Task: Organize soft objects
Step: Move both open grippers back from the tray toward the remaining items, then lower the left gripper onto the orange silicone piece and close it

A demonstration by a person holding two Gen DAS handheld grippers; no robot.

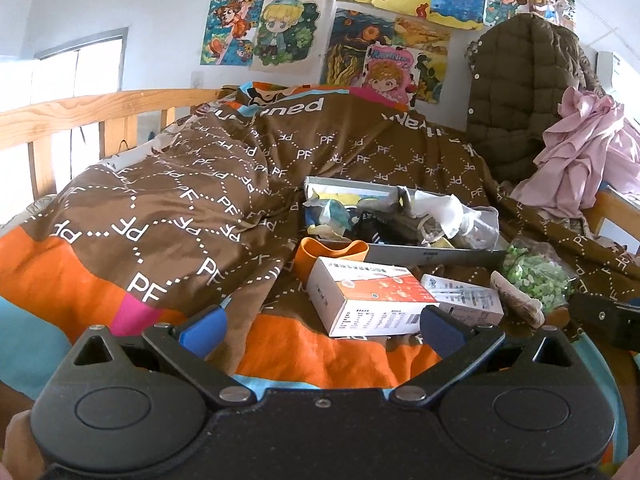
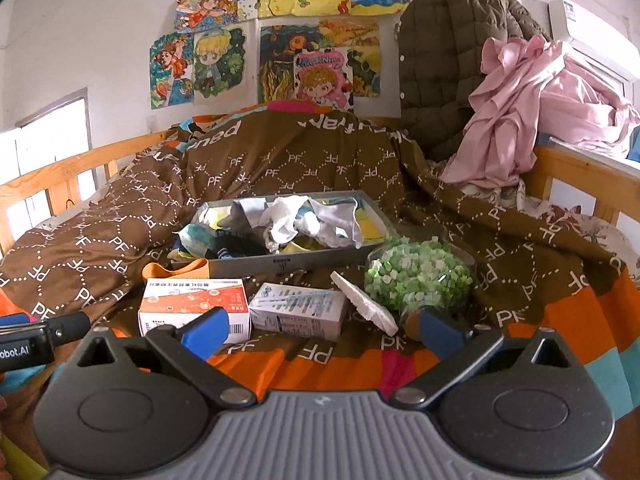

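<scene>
A grey tray point(image 2: 296, 262) point(image 1: 440, 257) lies on the brown quilt, heaped with socks and white cloths point(image 2: 296, 220) point(image 1: 436, 208). In front of it lie an orange-and-white box point(image 2: 192, 304) point(image 1: 372, 292), a smaller white box point(image 2: 300, 308) point(image 1: 468, 296), an orange soft piece point(image 2: 180, 270) point(image 1: 328, 254), a white flat piece point(image 2: 364, 304) and a clear bag of green bits point(image 2: 416, 276) point(image 1: 536, 276). My left gripper point(image 1: 322, 326) is open and empty just short of the orange-and-white box. My right gripper point(image 2: 322, 328) is open and empty before the boxes.
Wooden bed rails point(image 1: 80, 112) point(image 2: 580, 168) run along both sides. A quilted olive jacket point(image 2: 444, 60) and pink cloth point(image 2: 532, 108) hang at the back right. The left gripper's body point(image 2: 24, 340) shows at the right view's left edge. Drawings point(image 1: 360, 40) cover the wall.
</scene>
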